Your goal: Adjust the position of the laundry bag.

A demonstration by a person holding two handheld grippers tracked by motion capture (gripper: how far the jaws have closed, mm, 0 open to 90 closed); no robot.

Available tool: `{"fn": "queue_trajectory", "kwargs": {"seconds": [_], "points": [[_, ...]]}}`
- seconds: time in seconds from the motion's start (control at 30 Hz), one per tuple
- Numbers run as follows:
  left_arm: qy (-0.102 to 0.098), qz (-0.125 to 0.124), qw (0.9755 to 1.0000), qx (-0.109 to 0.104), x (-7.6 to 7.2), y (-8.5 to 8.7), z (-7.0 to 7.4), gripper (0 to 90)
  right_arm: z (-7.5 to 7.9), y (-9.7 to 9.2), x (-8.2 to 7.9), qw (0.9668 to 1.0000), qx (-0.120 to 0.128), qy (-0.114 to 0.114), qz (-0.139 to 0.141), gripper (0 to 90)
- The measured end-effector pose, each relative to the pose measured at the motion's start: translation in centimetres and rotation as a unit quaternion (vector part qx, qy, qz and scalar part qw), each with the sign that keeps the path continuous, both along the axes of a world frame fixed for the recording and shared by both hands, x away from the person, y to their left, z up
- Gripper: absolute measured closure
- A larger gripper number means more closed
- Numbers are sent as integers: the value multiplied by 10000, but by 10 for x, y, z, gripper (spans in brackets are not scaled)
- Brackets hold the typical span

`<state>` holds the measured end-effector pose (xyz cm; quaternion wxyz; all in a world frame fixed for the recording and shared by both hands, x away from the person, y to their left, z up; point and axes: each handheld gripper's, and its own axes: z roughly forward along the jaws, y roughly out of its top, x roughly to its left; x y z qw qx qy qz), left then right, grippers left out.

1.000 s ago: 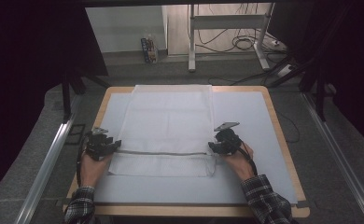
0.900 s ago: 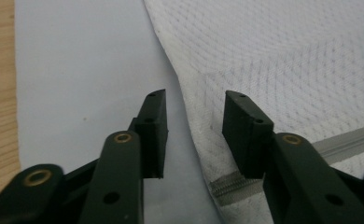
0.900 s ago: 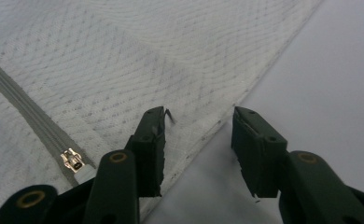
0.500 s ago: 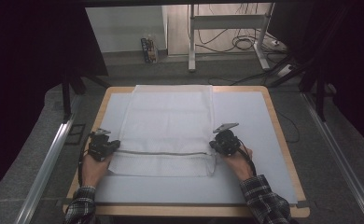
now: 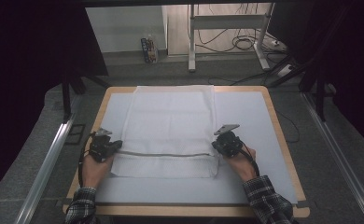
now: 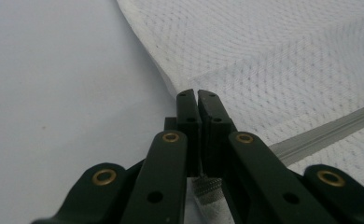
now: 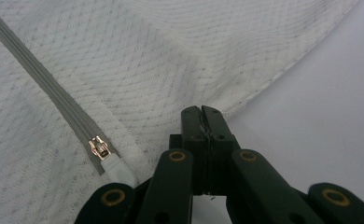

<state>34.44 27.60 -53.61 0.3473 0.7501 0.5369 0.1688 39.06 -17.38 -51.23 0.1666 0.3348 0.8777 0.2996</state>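
A white mesh cloth cover [image 5: 171,121] lies flat on the pale table [image 5: 245,112], with a grey zipper [image 5: 166,154] running across near its front edge. My left gripper [image 5: 117,145] sits at the cover's left edge by the zipper's end; its jaws [image 6: 197,93] are shut with the fabric edge [image 6: 264,56] pinched between them. My right gripper [image 5: 216,145] is at the right edge, jaws [image 7: 201,109] shut on the cloth hem. The metal zipper pull [image 7: 98,148] lies just left of those jaws.
The table has a wooden rim [image 5: 278,135]. Metal rails [image 5: 49,163] run along both sides on the grey floor. Beyond the far edge stand desk legs [image 5: 192,37], loose cables [image 5: 245,44] and a small carton [image 5: 148,49].
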Motion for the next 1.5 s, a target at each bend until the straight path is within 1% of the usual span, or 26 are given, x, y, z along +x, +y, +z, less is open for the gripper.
{"fn": "queue_trajectory", "kwargs": {"seconds": [0.1, 0.33, 0.5, 0.67, 0.7, 0.83, 1.1, 1.27, 1.33, 1.5], "points": [[14, -117, 9999, 27, -2, -3, 1, 885, 3, -3, -2, 10000, -10, -19, 1, 885], [4, -383, 9992, 119, -5, -13, 4, 885, 9, -16, -10, 10000, 64, 1, 23, 886], [73, -566, 9983, 107, -8, -20, 5, 886, 11, -29, -14, 10000, 75, 36, -2, 884], [132, -616, 9980, 92, -10, -25, 5, 886, 11, -35, -15, 9999, 81, 99, -32, 884], [145, -591, 9981, 86, -11, -27, 5, 887, 11, -37, -15, 9999, 86, 122, -40, 884], [206, -609, 9979, 112, -13, -30, 5, 887, 13, -43, -18, 9997, 170, 150, -62, 884], [197, -773, 9967, 169, -24, -36, 8, 887, 14, -49, -24, 9997, 96, 186, -159, 885], [211, -866, 9959, 174, -29, -40, 9, 886, 17, -53, -31, 9996, 123, 184, -160, 884], [228, -901, 9956, 134, -32, -42, 9, 886, 17, -55, -35, 9996, 95, 198, -168, 884], [204, -958, 9951, 144, -41, -49, 12, 886, 19, -63, -46, 9996, 57, 224, -170, 884]]}}
